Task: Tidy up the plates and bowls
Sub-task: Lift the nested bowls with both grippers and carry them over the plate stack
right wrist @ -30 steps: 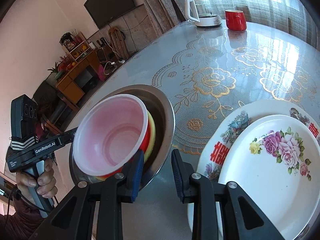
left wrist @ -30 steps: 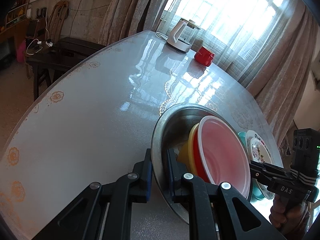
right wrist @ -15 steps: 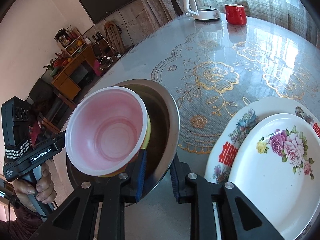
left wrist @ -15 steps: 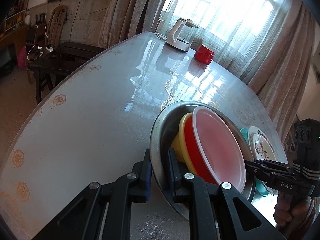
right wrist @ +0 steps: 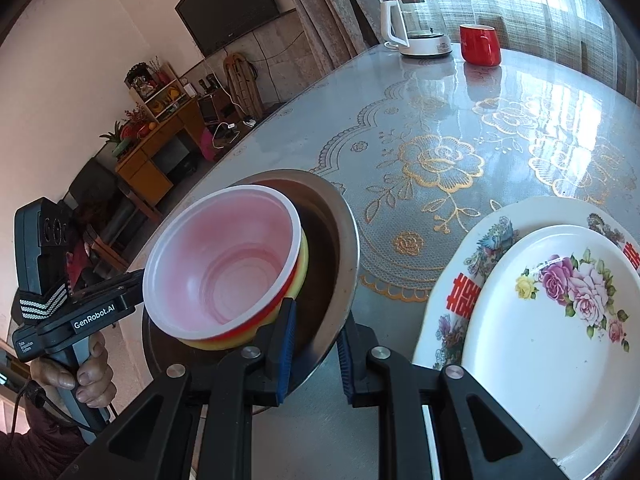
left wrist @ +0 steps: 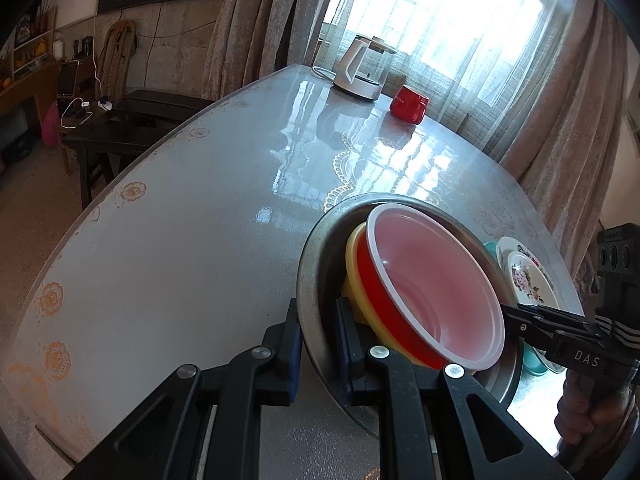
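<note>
A metal basin (left wrist: 320, 240) (right wrist: 340, 248) holds a red bowl (left wrist: 432, 292) (right wrist: 228, 268) with a white rim, nested in a yellow bowl (left wrist: 354, 264) (right wrist: 302, 264). My left gripper (left wrist: 318, 312) is shut on the basin's near rim, one finger inside and one outside. My right gripper (right wrist: 316, 320) grips the opposite rim the same way. Each gripper shows in the other's view, the right gripper (left wrist: 516, 316) at the basin's far side and the left gripper (right wrist: 136, 280) behind the bowls, each held by a hand. I cannot tell whether the basin rests on the table.
Two flowered plates, a small plate (right wrist: 540, 340) (left wrist: 528, 280) on a larger plate (right wrist: 492, 236), lie right of the basin, with something teal (left wrist: 534, 364) under them. A white kettle (left wrist: 360, 68) (right wrist: 416, 24) and red mug (left wrist: 408, 104) (right wrist: 480, 44) stand at the far table edge.
The right gripper's jaws have narrowed from a wider gap onto the basin's rim. The left gripper kept its grip. The basin and bowls shifted slightly in both views.
</note>
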The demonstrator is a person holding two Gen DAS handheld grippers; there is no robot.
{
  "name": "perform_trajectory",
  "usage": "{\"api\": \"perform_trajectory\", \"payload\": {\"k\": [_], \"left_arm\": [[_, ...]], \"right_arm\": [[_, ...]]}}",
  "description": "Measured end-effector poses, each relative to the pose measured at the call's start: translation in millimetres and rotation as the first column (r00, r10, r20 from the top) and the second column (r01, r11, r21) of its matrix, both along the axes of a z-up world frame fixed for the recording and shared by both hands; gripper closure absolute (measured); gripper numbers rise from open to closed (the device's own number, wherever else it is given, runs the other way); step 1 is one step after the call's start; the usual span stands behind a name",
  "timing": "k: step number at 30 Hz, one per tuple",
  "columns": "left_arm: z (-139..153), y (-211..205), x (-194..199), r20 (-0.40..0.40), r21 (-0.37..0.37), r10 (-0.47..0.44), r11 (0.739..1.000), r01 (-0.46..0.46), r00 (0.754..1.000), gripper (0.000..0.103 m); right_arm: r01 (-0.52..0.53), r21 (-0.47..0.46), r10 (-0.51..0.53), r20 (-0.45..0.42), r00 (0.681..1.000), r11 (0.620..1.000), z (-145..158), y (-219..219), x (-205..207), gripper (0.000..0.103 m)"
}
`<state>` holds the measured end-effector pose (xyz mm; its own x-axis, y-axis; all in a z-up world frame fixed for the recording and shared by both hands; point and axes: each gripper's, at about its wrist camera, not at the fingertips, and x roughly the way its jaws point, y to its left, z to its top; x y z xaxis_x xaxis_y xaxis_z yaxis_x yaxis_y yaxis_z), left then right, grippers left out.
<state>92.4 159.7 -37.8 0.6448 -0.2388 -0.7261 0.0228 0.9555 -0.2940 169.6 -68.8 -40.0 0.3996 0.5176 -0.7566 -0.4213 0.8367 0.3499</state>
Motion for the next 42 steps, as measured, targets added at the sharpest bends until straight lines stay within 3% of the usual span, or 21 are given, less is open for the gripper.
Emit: {"api": "perform_trajectory", "payload": {"k": [23,42], "left_arm": [[41.2,-25.3,-13.7,0.084,0.026,-0.074,0.997,0.072,0.994,0.086],[69.7,-102.2,5.5,0.138,0.046,-0.257,0.966,0.253,0.956,0.086]], "right_arm": [[0.032,0.106,-0.040,0.075,0.996,0.994,25.0,-43.6,-23.4,0.084],[0.202,0.142,-0.223,0.154,0.963,0.969,60.6,-110.8,-50.3,0.084]]}}
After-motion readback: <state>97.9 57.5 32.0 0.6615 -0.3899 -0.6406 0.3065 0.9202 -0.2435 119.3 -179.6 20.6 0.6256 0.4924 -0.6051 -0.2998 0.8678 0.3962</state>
